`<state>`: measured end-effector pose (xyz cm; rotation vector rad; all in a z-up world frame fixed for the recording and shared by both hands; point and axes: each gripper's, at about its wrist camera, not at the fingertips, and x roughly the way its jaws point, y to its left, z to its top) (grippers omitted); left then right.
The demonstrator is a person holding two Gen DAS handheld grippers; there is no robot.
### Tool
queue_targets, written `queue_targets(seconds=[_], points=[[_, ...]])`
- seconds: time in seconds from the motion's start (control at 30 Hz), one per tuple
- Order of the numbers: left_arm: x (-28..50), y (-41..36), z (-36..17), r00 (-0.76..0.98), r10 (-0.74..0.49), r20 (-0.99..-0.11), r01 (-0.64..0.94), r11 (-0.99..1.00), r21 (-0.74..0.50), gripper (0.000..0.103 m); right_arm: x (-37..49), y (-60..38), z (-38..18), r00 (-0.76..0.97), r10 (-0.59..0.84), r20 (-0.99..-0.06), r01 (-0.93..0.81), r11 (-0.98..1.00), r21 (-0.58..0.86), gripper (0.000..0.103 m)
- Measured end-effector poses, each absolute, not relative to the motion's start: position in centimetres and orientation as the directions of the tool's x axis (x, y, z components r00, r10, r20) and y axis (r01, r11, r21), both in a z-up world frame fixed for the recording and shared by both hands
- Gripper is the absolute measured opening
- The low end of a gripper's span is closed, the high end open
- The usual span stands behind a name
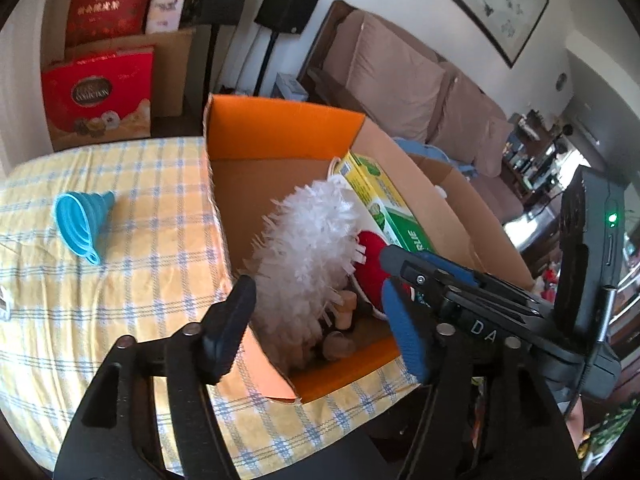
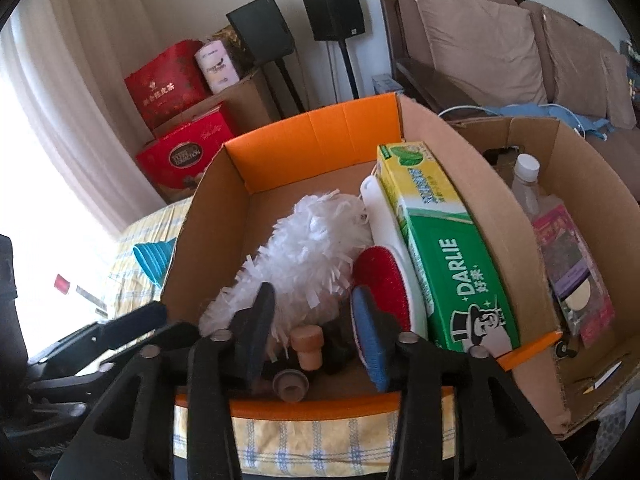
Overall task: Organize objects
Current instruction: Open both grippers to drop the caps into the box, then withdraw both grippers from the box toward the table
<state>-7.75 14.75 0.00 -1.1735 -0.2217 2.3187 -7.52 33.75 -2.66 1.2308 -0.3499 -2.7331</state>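
Orange-lined cardboard box (image 2: 316, 136) on the checked tabletop (image 1: 120, 272), packed with a Darlie toothpaste carton (image 2: 452, 264), white duster (image 2: 308, 252), red scrubber (image 2: 380, 276) and corks (image 2: 306, 346). Blue funnel (image 1: 82, 220) apart on the cloth. Left claw (image 1: 316, 328) wide, empty, over the box's near corner; right claw (image 2: 312, 340) wide, empty, above the corks.

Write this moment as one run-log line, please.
left hand-held gripper: open, empty | right hand-held gripper: open, over box | funnel: on tablecloth, outside box
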Motion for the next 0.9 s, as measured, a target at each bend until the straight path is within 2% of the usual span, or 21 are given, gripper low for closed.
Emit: queue_targets(seconds=[0.13,0.23,0.27,0.3,0.33,0.53,0.9], points=[[-7.5,13.8,1.1,-0.528,0.490,-0.693,-0.366,-0.868,-0.335,0.067,-7.2,34.0,-1.9,-0.681,-0.171,-0.712,0.004,-0.973,0.230,0.057],[-7.3,13.0,1.8,-0.562,0.456,-0.690,-0.350,-0.887,-0.301,0.070,-6.9,34.0,-1.3,-0.696,-0.146,-0.703,0.000,-0.979,0.203,0.068],[-7.2,12.6,2.0,-0.570,0.449,-0.688,-0.344,-0.891,-0.296,0.075,-6.9,33.9,-1.2,-0.700,-0.140,-0.701,0.002,-0.981,0.194,0.074],[-7.2,12.3,2.1,-0.577,0.446,-0.685,-0.340,-0.893,-0.295,0.087,-6.7,33.7,-1.0,-0.704,-0.133,-0.698,0.005,-0.983,0.183,0.081],[-7.1,11.8,2.3,-0.586,0.444,-0.677,-0.334,-0.894,-0.298,0.094,-6.6,33.5,-0.8,-0.707,-0.129,-0.695,0.008,-0.985,0.175,0.083],[-7.0,9.9,2.8,-0.610,0.424,-0.670,-0.306,-0.905,-0.294,0.103,-6.2,32.0,0.0,-0.723,-0.120,-0.681,0.040,-0.990,0.132,0.103],[-6.5,6.5,3.6,-0.661,0.348,-0.665,-0.245,-0.938,-0.246,0.103,-6.0,28.5,1.1,-0.738,-0.101,-0.667,0.084,-0.995,0.058,0.103]])
